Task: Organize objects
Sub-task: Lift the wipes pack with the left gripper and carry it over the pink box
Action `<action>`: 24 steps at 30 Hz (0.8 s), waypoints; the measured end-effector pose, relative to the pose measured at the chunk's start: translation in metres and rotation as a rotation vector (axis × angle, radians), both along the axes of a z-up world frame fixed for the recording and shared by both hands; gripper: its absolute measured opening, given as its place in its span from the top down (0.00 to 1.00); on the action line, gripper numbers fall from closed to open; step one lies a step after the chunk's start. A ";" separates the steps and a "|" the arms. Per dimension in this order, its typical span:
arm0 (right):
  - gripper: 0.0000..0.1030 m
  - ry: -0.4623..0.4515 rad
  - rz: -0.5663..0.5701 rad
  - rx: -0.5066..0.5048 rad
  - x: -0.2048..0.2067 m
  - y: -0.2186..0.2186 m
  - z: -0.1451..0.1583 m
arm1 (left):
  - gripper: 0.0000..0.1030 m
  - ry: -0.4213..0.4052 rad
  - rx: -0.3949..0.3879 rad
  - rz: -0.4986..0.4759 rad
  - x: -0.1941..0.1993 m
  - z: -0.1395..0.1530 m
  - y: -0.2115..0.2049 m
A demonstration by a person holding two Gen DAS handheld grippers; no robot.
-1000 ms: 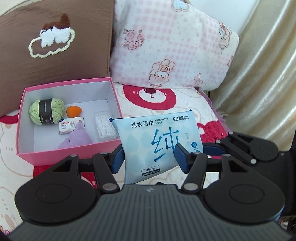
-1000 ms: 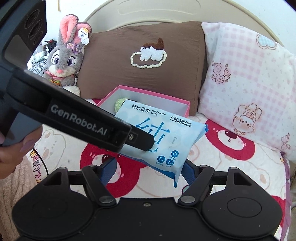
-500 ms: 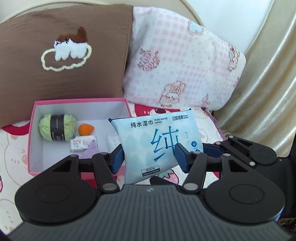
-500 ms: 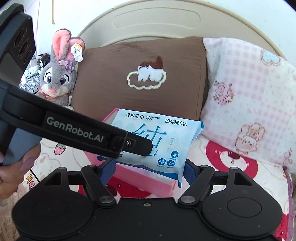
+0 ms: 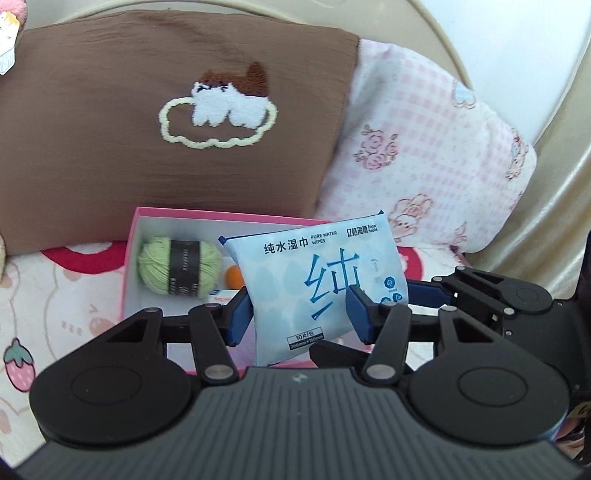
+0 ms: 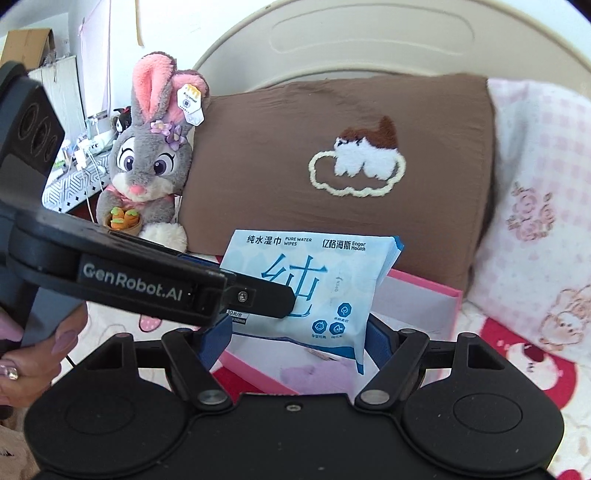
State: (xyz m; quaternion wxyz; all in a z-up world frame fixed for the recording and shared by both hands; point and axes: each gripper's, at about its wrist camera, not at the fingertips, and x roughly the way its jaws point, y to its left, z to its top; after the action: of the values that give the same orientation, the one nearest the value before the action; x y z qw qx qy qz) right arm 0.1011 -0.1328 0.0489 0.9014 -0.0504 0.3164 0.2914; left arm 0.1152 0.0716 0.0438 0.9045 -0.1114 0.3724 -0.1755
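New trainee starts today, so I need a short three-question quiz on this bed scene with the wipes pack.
1. True or false: the wipes pack lies flat inside the pink box.
2. Which tools hold the pack? A. left tool only B. both, with the right tool
3. Fill in: the yarn ball in the box is ____.

Key: 1 false, it is held above the box; 2 B; 3 green.

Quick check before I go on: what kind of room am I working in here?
Most likely a bedroom, on a bed: a brown embroidered pillow and a pink checked pillow lean against a cream curved headboard, with a grey plush rabbit beside them.
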 end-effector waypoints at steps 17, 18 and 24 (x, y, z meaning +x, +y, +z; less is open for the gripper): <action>0.22 0.180 -0.010 0.082 0.064 0.029 -0.085 | 0.50 0.169 0.045 0.051 0.055 -0.077 0.027; 0.22 0.186 -0.010 0.081 0.066 0.030 -0.089 | 0.50 0.178 0.045 0.054 0.057 -0.081 0.028; 0.30 0.196 -0.009 0.044 0.077 0.044 -0.113 | 0.50 0.241 0.039 0.111 0.072 -0.109 0.036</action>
State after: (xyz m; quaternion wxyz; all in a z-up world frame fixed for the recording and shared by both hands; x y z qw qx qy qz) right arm 0.1782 -0.0886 -0.0642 0.8682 -0.0004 0.3967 0.2980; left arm 0.1876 0.1077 -0.0649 0.8634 -0.1349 0.4751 -0.1031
